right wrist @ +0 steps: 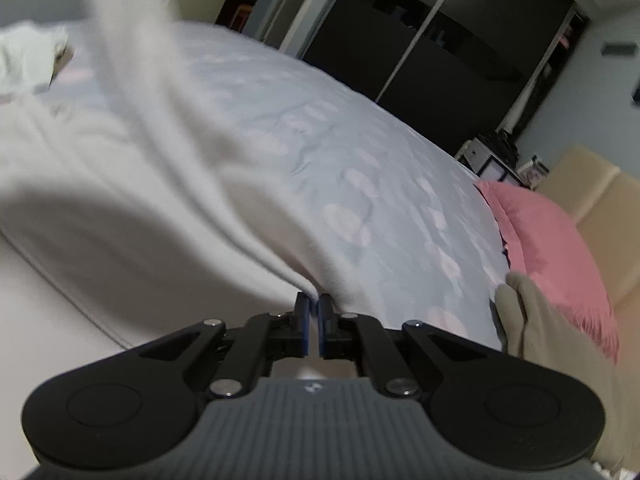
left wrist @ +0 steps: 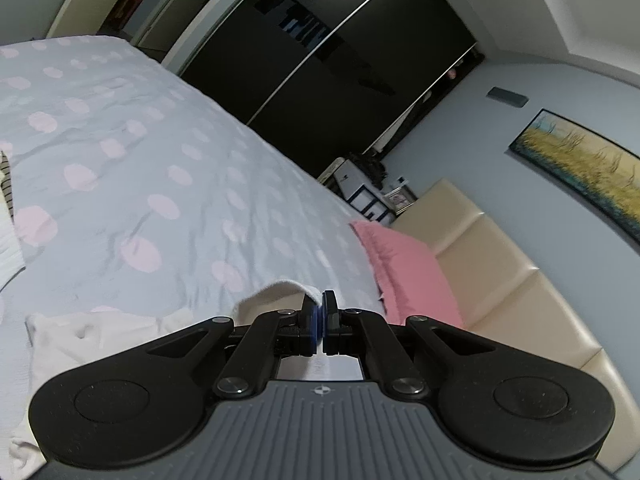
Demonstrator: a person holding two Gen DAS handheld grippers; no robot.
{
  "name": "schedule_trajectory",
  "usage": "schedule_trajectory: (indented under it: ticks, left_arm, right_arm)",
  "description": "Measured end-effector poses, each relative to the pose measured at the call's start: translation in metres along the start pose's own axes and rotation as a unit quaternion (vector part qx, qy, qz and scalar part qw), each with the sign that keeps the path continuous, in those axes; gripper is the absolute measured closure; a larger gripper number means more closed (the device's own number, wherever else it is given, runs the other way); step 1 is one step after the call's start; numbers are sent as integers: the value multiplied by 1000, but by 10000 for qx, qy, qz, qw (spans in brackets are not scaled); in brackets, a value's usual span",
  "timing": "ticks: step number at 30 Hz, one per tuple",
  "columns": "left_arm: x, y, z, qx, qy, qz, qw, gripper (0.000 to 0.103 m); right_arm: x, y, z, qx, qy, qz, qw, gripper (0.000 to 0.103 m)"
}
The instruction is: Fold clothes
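The left gripper (left wrist: 319, 304) has its jaws closed on a white edge of the cream garment (left wrist: 276, 294), a folded lip of cloth that curls up out of the pinch at the near side of the bed (left wrist: 168, 148). Only the left wrist view shows the rest of that cloth lying flat and crumpled at lower left, a striped piece of clothing (left wrist: 6, 184) at the far left edge, and the framed painting (left wrist: 580, 168) of yellow grass on the grey wall. The right wrist view shows far more of the garment: it fills the left half of that picture, draped over the dotted bedspread, with a blurred band rising up out of the frame at the top. The right gripper (right wrist: 313, 306) is pinched shut on a bunched fold of that same cloth, which runs down to its tips. Only this view shows a pale green item (right wrist: 28, 64) on the far side of the bed and an olive-beige piece (right wrist: 532, 320) lying just right of the gripper, against the pink pillow (right wrist: 552, 240). Both views share the pillow, the beige padded headboard (left wrist: 500, 280) and the dark sliding wardrobe doors (left wrist: 340, 80).
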State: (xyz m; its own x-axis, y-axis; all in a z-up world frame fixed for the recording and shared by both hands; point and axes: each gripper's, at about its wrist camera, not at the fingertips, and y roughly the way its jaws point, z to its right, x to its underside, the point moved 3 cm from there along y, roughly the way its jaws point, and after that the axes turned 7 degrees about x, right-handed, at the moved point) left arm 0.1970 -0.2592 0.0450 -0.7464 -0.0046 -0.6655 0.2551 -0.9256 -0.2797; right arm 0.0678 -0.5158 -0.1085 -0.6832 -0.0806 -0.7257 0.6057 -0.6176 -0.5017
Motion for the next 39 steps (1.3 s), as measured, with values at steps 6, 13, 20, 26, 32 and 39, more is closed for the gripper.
schedule_trajectory:
  ticks: [6,13,20,26,32,39]
  left_arm:
    - [17,20,-3,-189,124,-390,9990,103]
    - [35,34,3,-221,349,-703,9967,103]
    - [51,43,11,-120,449,-965,9942,103]
    - [58,46,17,0,510,-964,9940,103]
    - [55,45,21,75,483,-826,9954,103]
    - [46,40,15,8,316,-658,9973,103]
  right_arm:
    - [-6,-14,58,-385,405,-135,9983,99]
    - [11,-17,99,-424,519,-562,9962,99]
    - [36,-18,98,55,-214,-975,9950,99]
    - [62,-9,110,199,-224,-1688,9852,98]
    - [79,-9,126,-275,805,-1806,9799,95]
    - [63,-20,82,-896,1229,-962,9837,93]
